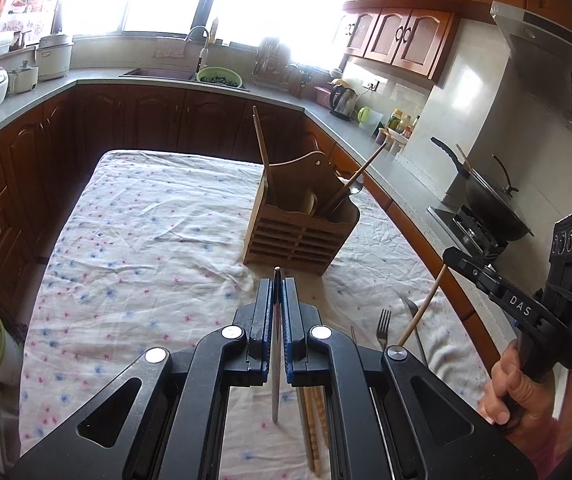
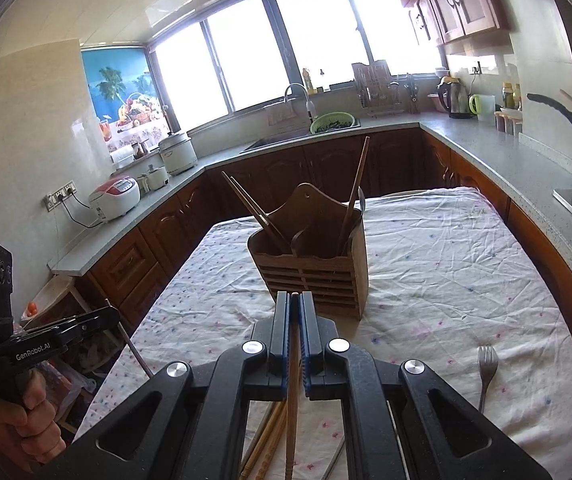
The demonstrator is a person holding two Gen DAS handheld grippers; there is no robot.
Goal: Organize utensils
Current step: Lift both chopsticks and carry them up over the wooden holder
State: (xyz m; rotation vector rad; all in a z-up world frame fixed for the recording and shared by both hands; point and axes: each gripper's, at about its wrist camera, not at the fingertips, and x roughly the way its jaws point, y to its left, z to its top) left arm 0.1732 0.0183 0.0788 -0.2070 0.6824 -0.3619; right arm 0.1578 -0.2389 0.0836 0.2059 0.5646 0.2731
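Ahead of my left gripper (image 1: 277, 280), clamped on a metal utensil (image 1: 276, 360), the wooden utensil holder (image 1: 302, 232) carries chopsticks (image 1: 261, 140); my right gripper (image 2: 295, 296) pinches one wooden chopstick (image 2: 292, 400).

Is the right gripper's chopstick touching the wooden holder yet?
Apart. In the left wrist view the right gripper holds the chopstick well off to the side of the wooden holder, with bare tablecloth between them.
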